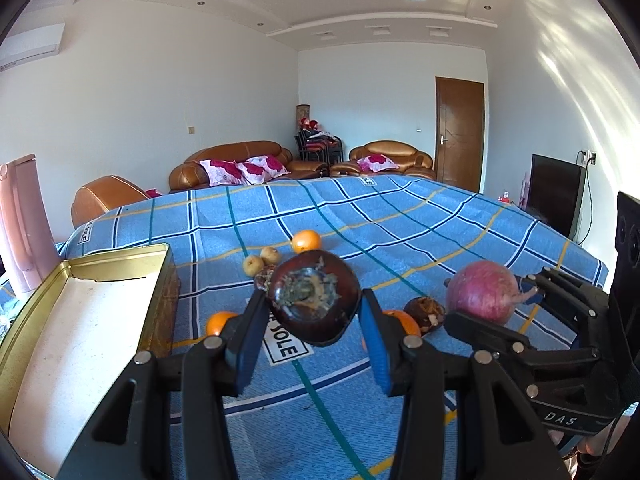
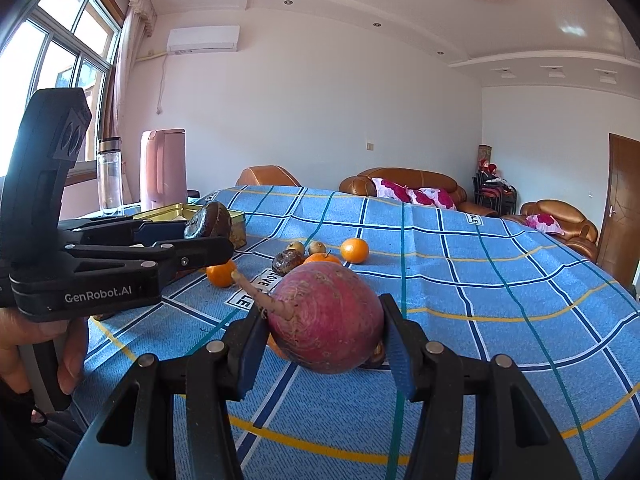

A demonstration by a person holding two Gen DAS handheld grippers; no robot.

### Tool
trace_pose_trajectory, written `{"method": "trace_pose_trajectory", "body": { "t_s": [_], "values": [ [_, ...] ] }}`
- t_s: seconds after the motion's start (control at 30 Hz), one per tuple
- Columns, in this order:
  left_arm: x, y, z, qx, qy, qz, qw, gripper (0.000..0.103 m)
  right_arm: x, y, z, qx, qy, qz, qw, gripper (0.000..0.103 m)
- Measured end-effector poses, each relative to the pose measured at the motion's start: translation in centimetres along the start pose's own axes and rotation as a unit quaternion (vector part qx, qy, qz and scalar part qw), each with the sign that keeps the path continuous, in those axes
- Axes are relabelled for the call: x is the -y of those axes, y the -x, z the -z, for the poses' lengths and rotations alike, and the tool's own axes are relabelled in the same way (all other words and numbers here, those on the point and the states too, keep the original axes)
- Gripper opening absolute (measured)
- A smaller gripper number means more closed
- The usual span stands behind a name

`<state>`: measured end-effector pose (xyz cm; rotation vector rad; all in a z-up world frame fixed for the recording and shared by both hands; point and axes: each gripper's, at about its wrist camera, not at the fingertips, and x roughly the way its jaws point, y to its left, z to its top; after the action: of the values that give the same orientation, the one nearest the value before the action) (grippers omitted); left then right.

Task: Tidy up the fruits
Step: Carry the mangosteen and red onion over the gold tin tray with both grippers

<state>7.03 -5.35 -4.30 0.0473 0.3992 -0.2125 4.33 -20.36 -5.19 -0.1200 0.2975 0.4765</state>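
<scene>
Left gripper [image 1: 316, 320] pinched dark round wrinkled fruit [image 1: 314, 298]; your right gripper [image 2: 324, 336] clamped reddish round root vegetable [image 2: 326, 322]. Smooth skins could slip, roll off desk [image 1: 400, 220].

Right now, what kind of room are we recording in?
Most likely a home living room: brown leather sofa with floral cushions, a wall air conditioner, and a TV. The fruit lies on a table under a blue checked cloth.
</scene>
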Motion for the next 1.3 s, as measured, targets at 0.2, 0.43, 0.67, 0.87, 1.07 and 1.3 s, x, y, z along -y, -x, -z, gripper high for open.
{"method": "trace_pose_trajectory", "body": {
  "t_s": [0.2,0.43,0.67,0.87,1.07,1.3],
  "values": [
    [0.0,0.4,0.1,0.011,-0.004,-0.004,0.9999,0.047,-0.2,0.2,0.0,0.003,0.004,0.001,1.0,0.055],
    [-0.1,0.9,0.2,0.022,-0.007,-0.007,0.9997,0.047,-0.4,0.5,0.1,0.016,0.015,0.002,1.0,0.055],
    [-0.2,1.4,0.1,0.033,-0.009,-0.014,0.9993,0.047,-0.6,0.7,0.1,0.02,0.019,0.003,1.0,0.055],
    [-0.3,1.8,-0.2,0.046,-0.011,-0.02,0.9987,0.048,-0.8,0.7,0.1,0.023,0.028,0.005,0.999,0.055],
    [-0.4,2.2,-0.5,0.054,-0.015,-0.026,0.9981,0.047,-1.1,1.1,-0.3,0.03,0.034,0.008,0.999,0.055],
    [-0.3,2.6,-0.7,0.062,-0.023,-0.034,0.9972,0.047,-1.1,1.5,-0.9,0.037,0.04,0.012,0.998,0.055]
  ]
}}
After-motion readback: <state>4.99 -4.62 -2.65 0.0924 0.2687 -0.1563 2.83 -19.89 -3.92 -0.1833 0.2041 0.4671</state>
